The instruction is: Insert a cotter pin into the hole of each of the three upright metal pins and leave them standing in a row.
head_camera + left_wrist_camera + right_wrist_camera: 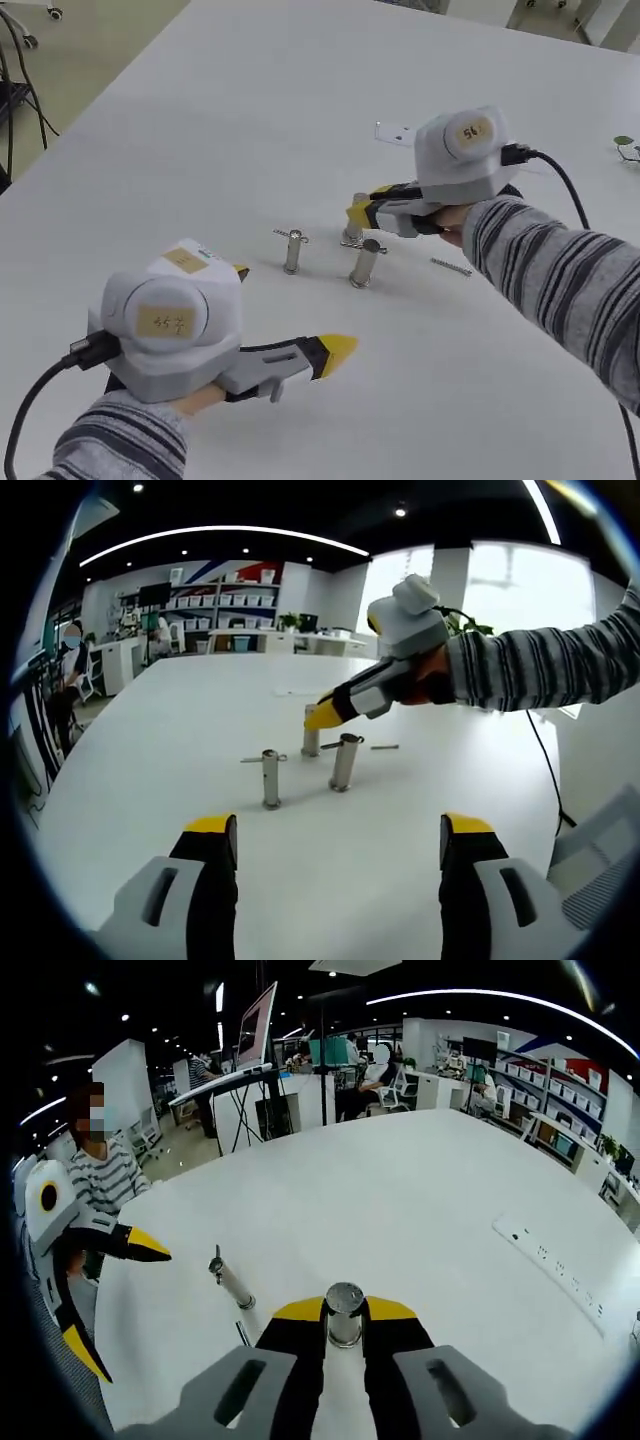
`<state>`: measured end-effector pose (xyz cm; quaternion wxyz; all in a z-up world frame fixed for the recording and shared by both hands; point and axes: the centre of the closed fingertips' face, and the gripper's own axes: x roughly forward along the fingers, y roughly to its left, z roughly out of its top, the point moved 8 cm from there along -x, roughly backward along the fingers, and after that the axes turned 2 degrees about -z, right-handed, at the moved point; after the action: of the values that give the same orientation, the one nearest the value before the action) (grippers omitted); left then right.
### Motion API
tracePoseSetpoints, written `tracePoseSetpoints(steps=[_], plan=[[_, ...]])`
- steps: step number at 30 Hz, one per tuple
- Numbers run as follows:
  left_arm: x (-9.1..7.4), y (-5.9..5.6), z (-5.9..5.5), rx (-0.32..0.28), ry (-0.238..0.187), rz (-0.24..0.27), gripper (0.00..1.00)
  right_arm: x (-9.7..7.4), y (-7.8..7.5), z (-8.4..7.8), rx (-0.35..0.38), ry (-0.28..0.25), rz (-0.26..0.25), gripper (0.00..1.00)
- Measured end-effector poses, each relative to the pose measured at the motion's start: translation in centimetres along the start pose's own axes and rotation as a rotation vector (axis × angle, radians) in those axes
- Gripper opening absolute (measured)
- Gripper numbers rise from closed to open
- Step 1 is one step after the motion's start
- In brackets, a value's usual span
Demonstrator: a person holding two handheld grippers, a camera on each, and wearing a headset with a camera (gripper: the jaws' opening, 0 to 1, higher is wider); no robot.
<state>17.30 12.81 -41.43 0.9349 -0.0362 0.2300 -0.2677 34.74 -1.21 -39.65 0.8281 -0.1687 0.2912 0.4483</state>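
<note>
White counter spreads beneath us, with three upright metal pins [292,250] grouped near its middle. Our right hand-held gripper [357,214] clamps the farthest pin [344,1306] between its jaws. Our left hand-held gripper [338,825] hovers toward the near edge, jaws wide, holding nothing. Both nearer pins carry cotter pins [291,236] through their tops. One loose cotter pin [451,266] lies just beside them.

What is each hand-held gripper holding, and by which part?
Right hand-held gripper clamps the far metal pin near its top; left hand-held gripper holds nothing.
</note>
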Motion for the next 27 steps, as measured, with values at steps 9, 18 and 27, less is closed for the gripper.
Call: tracePoseSetpoints(steps=[9, 18, 27], plan=[[0.0, -0.1, 0.2, 0.019, -0.005, -0.002, 0.88, -3.4, -0.3, -2.0, 0.018, 0.025, -0.047, 0.08], [0.1, -0.6, 0.3, 0.028, -0.006, -0.020, 0.92, -6.2, 0.0, -3.8, 0.050, 0.030, -0.074, 0.08], [0.1, -0.8, 0.2, 0.035, 0.002, -0.026, 0.93, -8.0, 0.8, -5.3, 0.046, 0.039, -0.077, 0.08]])
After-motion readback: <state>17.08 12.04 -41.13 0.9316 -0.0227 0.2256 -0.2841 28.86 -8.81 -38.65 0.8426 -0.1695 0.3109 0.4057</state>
